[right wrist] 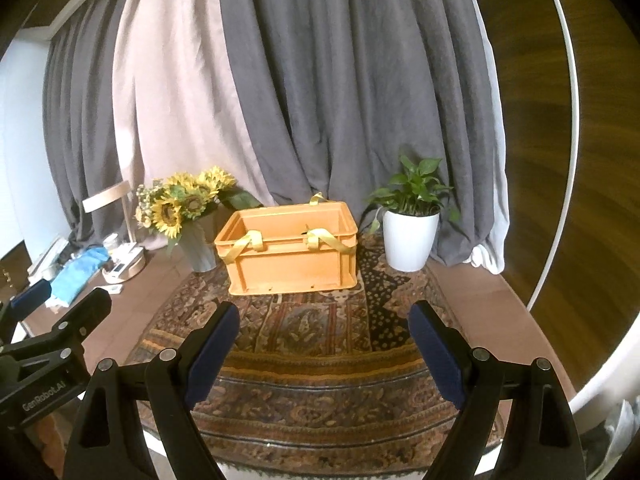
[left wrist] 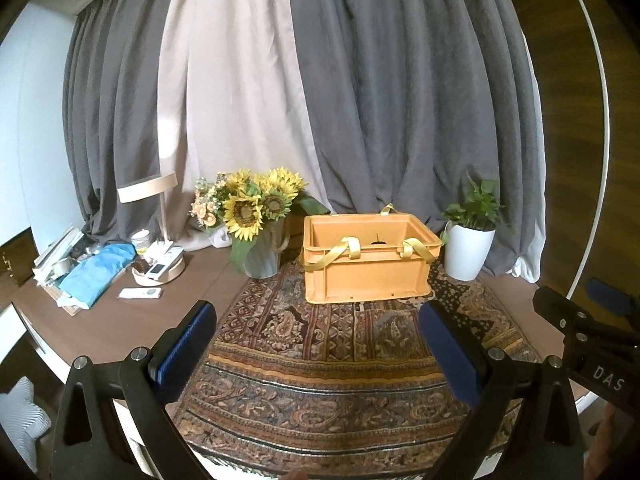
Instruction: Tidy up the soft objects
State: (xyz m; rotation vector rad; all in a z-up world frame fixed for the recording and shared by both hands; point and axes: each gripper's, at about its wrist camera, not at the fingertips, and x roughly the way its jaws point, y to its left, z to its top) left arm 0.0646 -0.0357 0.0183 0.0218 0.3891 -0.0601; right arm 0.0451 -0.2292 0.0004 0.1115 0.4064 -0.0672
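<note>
Both wrist views face the orange crate (left wrist: 366, 258) (left camera sits leftward).

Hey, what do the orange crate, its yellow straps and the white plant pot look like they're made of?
Orange crate: likely moulded plastic, matte, with ribbed walls and a thick rim. Yellow straps: apparently satin-like fabric ribbon, slightly shiny, draping limply over the rim. White plant pot: smooth and glossy, either ceramic or plastic; the look leaves that open.

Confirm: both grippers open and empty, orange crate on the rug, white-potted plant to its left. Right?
One slip: the plant stands right of the crate; the sunflowers are on its left. The right wrist view shows this. The rest holds: left gripper and right gripper open and empty, crate on the rug.
</note>
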